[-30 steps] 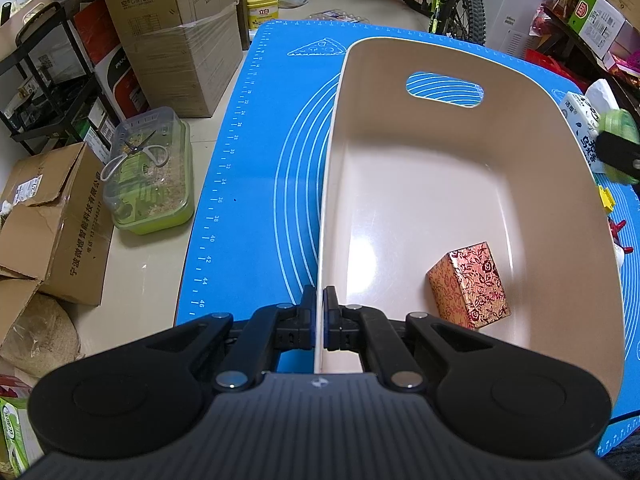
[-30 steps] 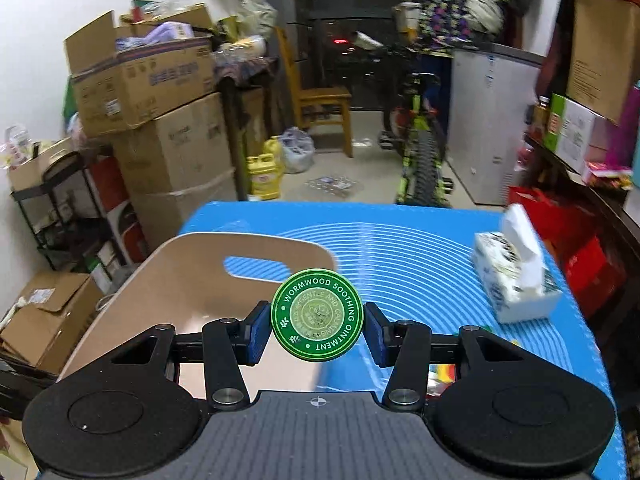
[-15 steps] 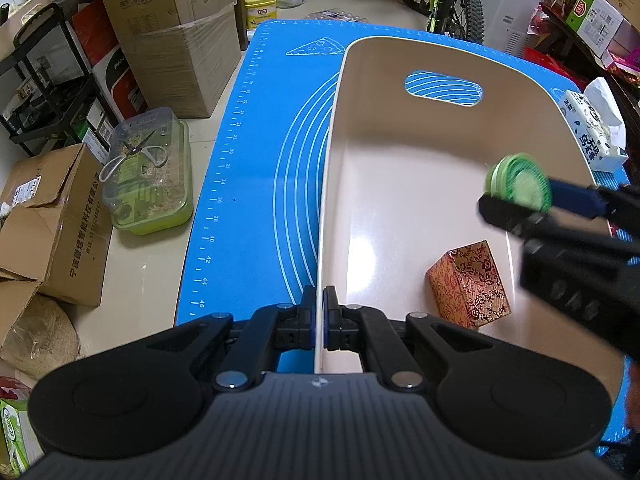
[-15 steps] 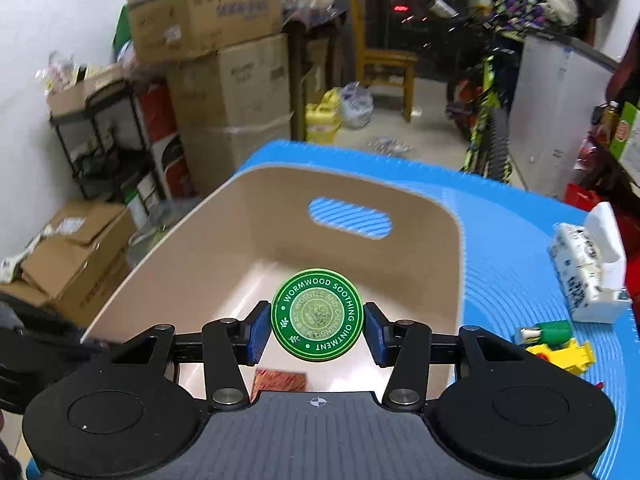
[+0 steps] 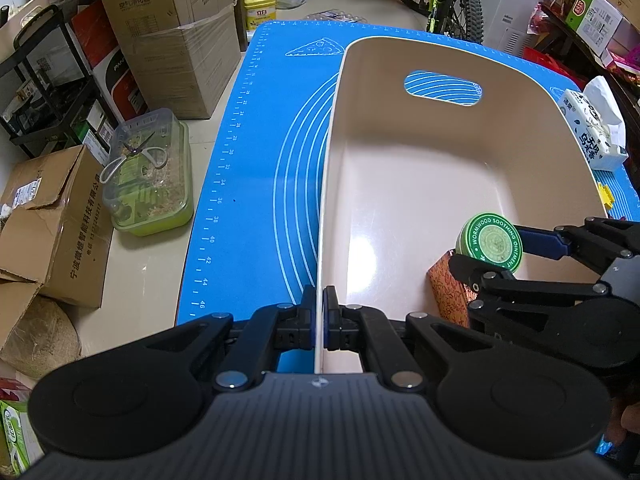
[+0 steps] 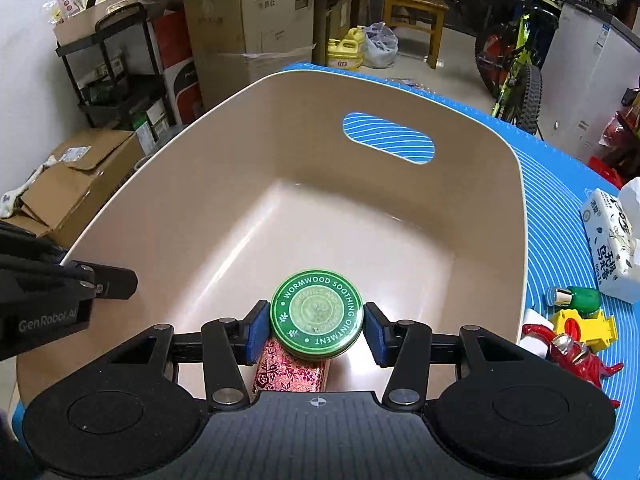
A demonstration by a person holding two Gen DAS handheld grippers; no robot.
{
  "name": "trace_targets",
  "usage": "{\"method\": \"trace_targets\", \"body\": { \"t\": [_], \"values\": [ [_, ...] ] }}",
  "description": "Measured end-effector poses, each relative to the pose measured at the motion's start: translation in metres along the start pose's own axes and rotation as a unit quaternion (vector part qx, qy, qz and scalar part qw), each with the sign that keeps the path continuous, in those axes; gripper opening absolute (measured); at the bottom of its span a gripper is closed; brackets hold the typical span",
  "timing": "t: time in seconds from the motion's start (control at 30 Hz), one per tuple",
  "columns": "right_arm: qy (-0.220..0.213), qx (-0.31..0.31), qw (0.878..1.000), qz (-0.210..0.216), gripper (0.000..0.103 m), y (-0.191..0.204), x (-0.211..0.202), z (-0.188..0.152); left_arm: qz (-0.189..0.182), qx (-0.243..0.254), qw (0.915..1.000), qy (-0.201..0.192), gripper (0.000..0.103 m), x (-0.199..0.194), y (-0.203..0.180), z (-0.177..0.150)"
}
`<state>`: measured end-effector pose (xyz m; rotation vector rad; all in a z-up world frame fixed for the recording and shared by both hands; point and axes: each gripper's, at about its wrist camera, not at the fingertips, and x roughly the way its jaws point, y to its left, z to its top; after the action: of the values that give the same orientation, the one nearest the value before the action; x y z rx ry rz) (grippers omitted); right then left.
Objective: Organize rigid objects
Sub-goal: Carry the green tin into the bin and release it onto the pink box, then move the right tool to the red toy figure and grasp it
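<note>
A beige bin point(image 5: 440, 152) with a handle slot stands on the blue mat point(image 5: 248, 200). My left gripper point(image 5: 319, 300) is shut on the bin's near left wall. My right gripper point(image 6: 317, 332) reaches down into the bin, its jaws opening around a round green ointment tin point(image 6: 317, 314). The tin is still between the blue pads point(image 6: 258, 332) but has tilted and looks loose. It sits just over a red patterned box point(image 6: 288, 372) on the bin floor. In the left wrist view the tin point(image 5: 490, 242) and the right gripper point(image 5: 496, 256) are at the bin's near right, above the box point(image 5: 444, 288).
On the mat right of the bin lie a tissue pack point(image 6: 612, 240), a small green bottle point(image 6: 580, 298), a yellow toy point(image 6: 584, 326) and a red figure point(image 6: 572, 356). Cardboard boxes and a clear container point(image 5: 148, 172) stand on the floor to the left.
My right gripper carried the tin from the mat's right side over the rim and down into the bin, above the red box. The tin now tilts between the pads. The left gripper kept still.
</note>
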<state>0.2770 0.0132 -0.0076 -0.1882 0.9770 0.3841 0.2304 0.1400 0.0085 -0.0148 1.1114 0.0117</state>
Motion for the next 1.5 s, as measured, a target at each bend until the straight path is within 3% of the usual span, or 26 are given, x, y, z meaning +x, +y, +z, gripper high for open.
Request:
{"method": "trace_targets", "body": {
  "t": [0.3, 0.37, 0.6, 0.9, 1.23, 1.5],
  "values": [
    [-0.025, 0.022, 0.999, 0.014, 0.067, -0.015, -0.016, 0.003, 0.0, 0.0, 1.0, 0.0, 0.005, 0.0, 0.0, 0.0],
    [-0.039, 0.029, 0.999, 0.011, 0.073, -0.02, -0.025, 0.004, 0.0, 0.0, 1.0, 0.0, 0.005, 0.0, 0.0, 0.0],
    [-0.072, 0.063, 0.995, 0.008, 0.073, -0.049, -0.056, 0.005, 0.001, 0.0, 1.0, 0.0, 0.005, 0.0, 0.0, 0.0],
    [-0.104, 0.119, 0.987, -0.033, 0.074, -0.114, -0.086, -0.003, 0.001, 0.0, 1.0, 0.0, 0.005, 0.0, 0.0, 0.001],
    [-0.077, 0.162, 0.98, -0.091, 0.074, -0.182, -0.059, -0.033, 0.0, -0.001, 1.0, -0.001, 0.005, -0.002, 0.002, 0.003],
    [-0.05, 0.137, 0.984, -0.102, 0.074, -0.192, -0.023, -0.052, 0.003, -0.001, 1.0, -0.001, 0.005, -0.002, 0.002, 0.002]
  ]
}}
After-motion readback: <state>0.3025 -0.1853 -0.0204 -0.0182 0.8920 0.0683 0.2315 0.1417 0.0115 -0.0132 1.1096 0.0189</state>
